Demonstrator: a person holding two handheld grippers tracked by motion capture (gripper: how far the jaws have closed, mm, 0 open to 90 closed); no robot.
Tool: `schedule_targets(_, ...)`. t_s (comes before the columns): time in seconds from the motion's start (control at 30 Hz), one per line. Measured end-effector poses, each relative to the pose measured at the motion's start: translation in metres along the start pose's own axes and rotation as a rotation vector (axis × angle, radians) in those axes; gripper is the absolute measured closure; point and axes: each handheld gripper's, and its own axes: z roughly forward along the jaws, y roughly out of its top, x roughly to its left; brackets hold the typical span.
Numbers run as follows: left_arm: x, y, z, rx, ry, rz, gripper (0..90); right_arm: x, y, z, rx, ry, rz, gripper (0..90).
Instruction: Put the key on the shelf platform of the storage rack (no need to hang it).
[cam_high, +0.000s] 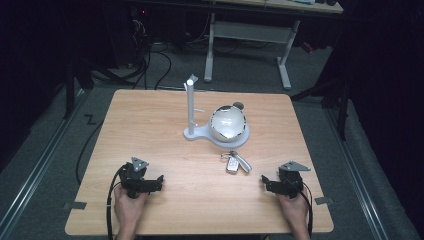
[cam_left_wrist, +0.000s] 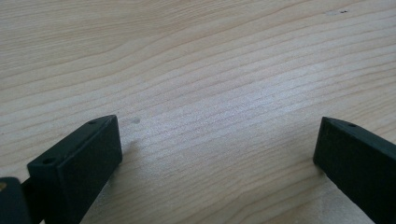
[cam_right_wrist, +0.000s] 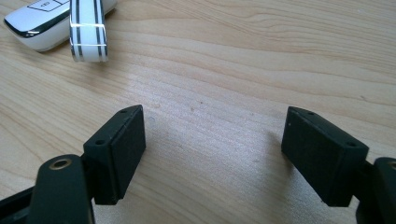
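A white, glossy car key fob (cam_high: 232, 165) lies flat just below the centre of the high view, its long axis running up and down the frame, ring end uppermost. A white strap (cam_high: 243, 162) with dark stripes slants off to its lower right. Both the left gripper (cam_high: 159, 181) and the right gripper (cam_high: 265, 181) rest on the pale wood-grain table (cam_high: 150, 125), jaws spread wide, holding nothing.
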Motion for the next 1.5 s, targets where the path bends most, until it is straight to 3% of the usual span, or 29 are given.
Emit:
schedule_targets(0.63,-0.001,0.0,-0.002,0.002,-0.002,-0.016,3.5,0.001,0.0,-0.001,-0.003,0.003,0.004,24.5)
schedule_targets(0.77,-0.001,0.0,-0.001,0.005,-0.012,-0.002,4.0,0.001,0.0,-0.001,-0.004,0.003,0.002,24.8)
schedule_targets(1.03,-0.001,-0.001,-0.001,0.001,-0.01,-0.003,4.7,0.005,-0.002,-0.003,-0.009,-0.014,0.017,30.7)
schedule_targets(1.23,-0.002,-0.001,0.0,-0.022,0.007,-0.012,4.7,0.008,-0.002,-0.006,-0.018,0.017,0.038,32.9)
schedule_targets(1.33,-0.003,-0.002,-0.001,-0.023,0.015,-0.03,4.7,0.011,0.002,-0.011,-0.037,0.035,0.027,34.1)
schedule_targets(1.5,-0.002,-0.002,-0.001,-0.024,0.01,-0.017,4.7,0.019,0.005,-0.014,-0.044,0.058,-0.005,34.7)
